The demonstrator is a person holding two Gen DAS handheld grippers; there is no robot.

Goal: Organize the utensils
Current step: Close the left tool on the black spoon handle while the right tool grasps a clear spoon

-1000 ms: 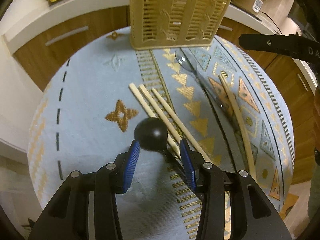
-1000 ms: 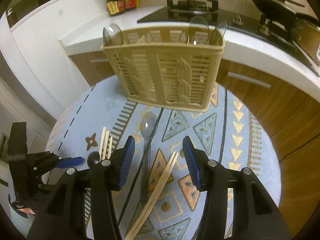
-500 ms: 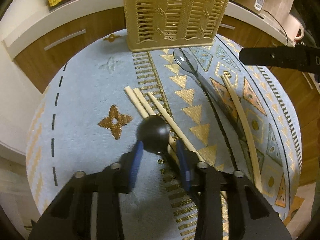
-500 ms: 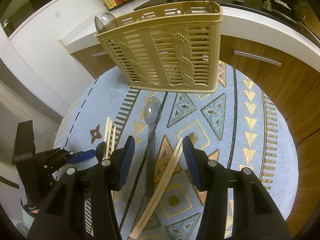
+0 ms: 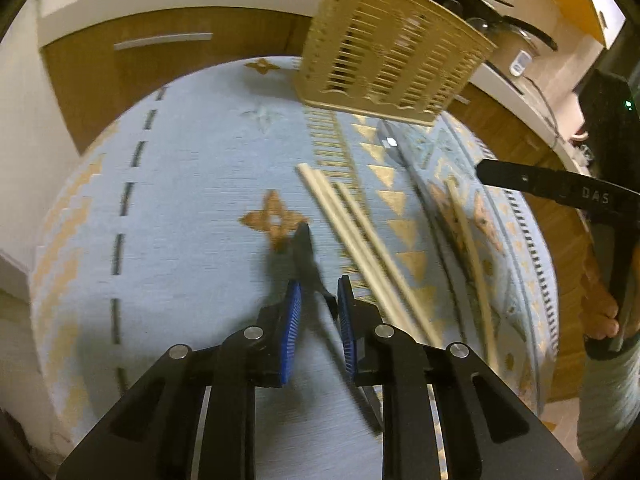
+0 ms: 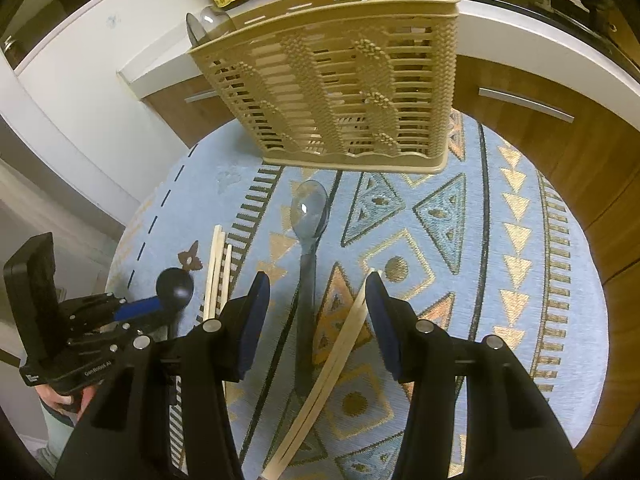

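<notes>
The round desk (image 6: 520, 280) under its blue patterned cloth carries everything, and the tan slotted utensil basket (image 6: 340, 80) stands at its far side with a few spoons already upright in it. Loose on the cloth lie a clear spoon (image 6: 310, 208) just in front of the basket, a bundle of pale chopsticks (image 5: 352, 236) toward the left, and another chopstick pair (image 6: 340, 344) under the right claw (image 6: 318, 312), which hangs released above them with its pads wide apart, gripping nothing. The main change is at the left claw (image 5: 318, 304): a second ago its blue pads stood apart on either side of the black spoon (image 6: 175, 284), and now they have clenched on that spoon's neck, with the bowl turned edge-on in the left view and seemingly lifted off the cloth. That likely means the pick is done and the carry to the basket comes next; the grip looks narrow, so the spoon may swivel on the way.
</notes>
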